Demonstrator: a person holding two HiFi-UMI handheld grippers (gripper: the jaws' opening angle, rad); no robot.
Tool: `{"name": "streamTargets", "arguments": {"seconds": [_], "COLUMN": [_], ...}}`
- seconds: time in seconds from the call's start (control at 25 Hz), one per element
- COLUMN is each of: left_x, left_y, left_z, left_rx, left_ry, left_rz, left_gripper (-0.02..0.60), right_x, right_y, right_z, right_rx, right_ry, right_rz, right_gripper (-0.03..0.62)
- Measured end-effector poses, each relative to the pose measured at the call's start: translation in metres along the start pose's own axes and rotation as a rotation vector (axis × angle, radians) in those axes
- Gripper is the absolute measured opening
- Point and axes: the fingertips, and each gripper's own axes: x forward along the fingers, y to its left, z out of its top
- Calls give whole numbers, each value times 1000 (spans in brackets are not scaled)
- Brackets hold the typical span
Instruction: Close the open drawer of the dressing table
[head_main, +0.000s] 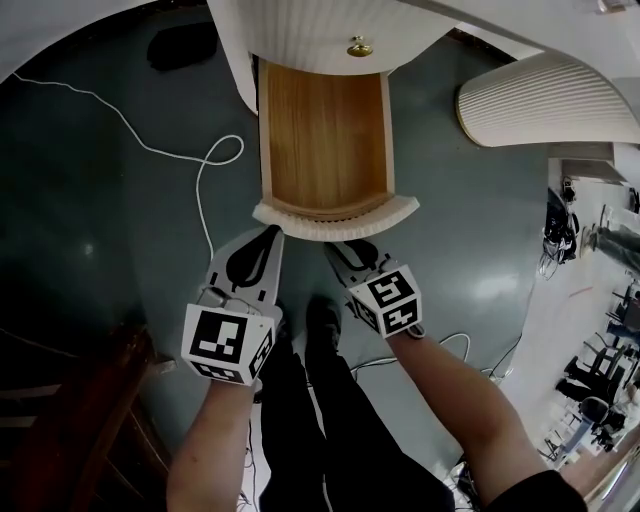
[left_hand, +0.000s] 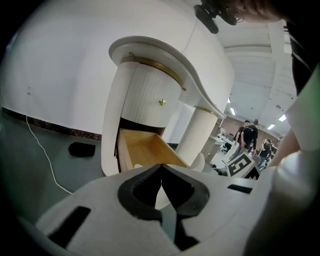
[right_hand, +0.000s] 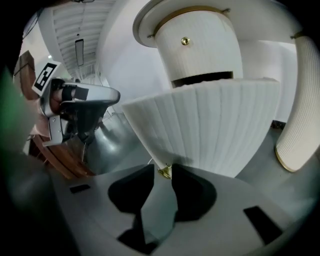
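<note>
Right below me, my left gripper (head_main: 266, 238) is clenched, its tips pressed together on nothing, just short of the left end of the drawer front (head_main: 335, 216). Beside it, my right gripper (head_main: 350, 250) is released. Its jaws stand apart, and the drawer's small brass knob (right_hand: 164, 172) sits at their mouth; I cannot tell whether a pad touches it. The curved, ribbed white front faces me, and behind it the drawer (head_main: 266, 140) stands pulled well out of the dressing table (head_main: 310, 35), showing a bare wooden bottom. Above the opening, the table's ribbed white body carries a second brass knob (head_main: 360, 47). Left of the drawer, a white cable (head_main: 200, 175) loops across the dark floor (head_main: 100, 220). Off to the right lies another ribbed white curved piece (head_main: 545, 100).
</note>
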Motion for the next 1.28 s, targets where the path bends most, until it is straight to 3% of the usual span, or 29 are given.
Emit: {"name": "streamTargets", "arguments": {"seconds": [0.12,0.6,0.68,0.88,1.28], "left_x": [2,1,4,8,27], "left_y": [-1,34,37,32,38], "left_z": [4,20,21,32,53], "left_rx": [15,-4,-10,7,43], "left_ry": [9,-10,0,38,8], "left_rz": [-24,-38,-48,-106,-97], "left_gripper": [9,9,9,9,10], "right_x": [2,17,14,8,9], "right_y": [-2,-22,-28,-40,-59], "right_z": [1,25,34,55,103], "right_rx": [31,148,207,481,298], "right_ry": [1,35,27,-8,-100], "right_rz": [-24,-82,-102,-176,-179], "right_gripper": [92,97,91,86,72]}}
